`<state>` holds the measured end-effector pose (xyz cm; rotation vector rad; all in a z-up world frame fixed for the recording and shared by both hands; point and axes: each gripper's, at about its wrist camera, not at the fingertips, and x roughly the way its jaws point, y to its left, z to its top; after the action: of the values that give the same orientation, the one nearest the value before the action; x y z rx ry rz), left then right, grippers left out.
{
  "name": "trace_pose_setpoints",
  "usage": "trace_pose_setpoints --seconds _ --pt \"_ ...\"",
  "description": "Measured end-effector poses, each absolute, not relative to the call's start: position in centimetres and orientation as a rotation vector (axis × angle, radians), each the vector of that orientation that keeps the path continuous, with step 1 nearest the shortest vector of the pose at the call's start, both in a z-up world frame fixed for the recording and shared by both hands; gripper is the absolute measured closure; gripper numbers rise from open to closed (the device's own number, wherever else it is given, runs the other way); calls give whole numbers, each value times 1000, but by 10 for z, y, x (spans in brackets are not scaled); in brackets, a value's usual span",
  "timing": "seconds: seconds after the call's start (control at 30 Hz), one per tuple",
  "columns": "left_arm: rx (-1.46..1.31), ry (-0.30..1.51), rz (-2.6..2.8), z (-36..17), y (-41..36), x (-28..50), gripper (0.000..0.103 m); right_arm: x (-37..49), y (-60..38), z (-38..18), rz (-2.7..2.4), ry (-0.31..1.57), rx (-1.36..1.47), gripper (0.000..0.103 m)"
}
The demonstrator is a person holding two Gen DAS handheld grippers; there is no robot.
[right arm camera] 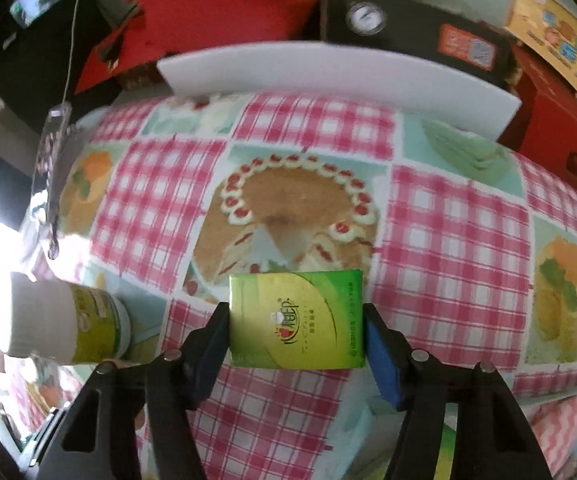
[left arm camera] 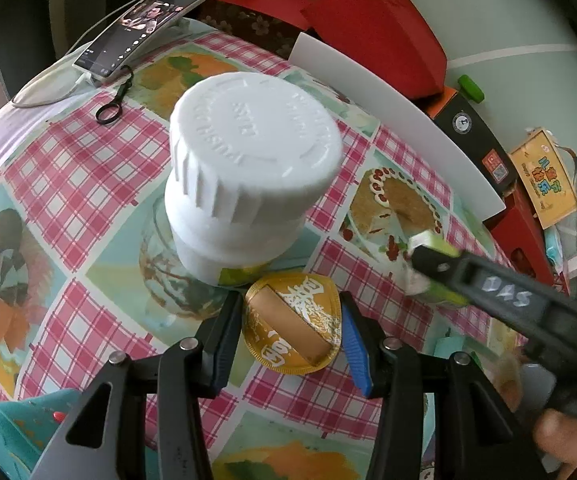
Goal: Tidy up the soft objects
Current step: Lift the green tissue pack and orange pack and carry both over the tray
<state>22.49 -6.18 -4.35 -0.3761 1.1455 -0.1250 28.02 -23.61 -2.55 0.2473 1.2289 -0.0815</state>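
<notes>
My left gripper is shut on a gold snack packet, held just above the checked tablecloth, right in front of a white screw-cap bottle. My right gripper is shut on a green tissue pack, held over the cake picture on the cloth. In the left wrist view the right gripper shows at the right with the green pack in its tip. The bottle also shows in the right wrist view, at the left.
A white board stands along the table's far edge, with red boxes and a black case behind it. A phone on a stand with a cable sits at the far left. A teal object lies at the near left.
</notes>
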Motion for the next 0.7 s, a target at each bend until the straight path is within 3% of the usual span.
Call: trace_pose_setpoints --seconds 0.33,0.7 --pt "-378 1107 -193 -23 -72 217 54 230 -262 33 -158 1040 310 36" --pt "-339 1044 -297 10 -90 196 54 164 -278 54 -256 915 413 36"
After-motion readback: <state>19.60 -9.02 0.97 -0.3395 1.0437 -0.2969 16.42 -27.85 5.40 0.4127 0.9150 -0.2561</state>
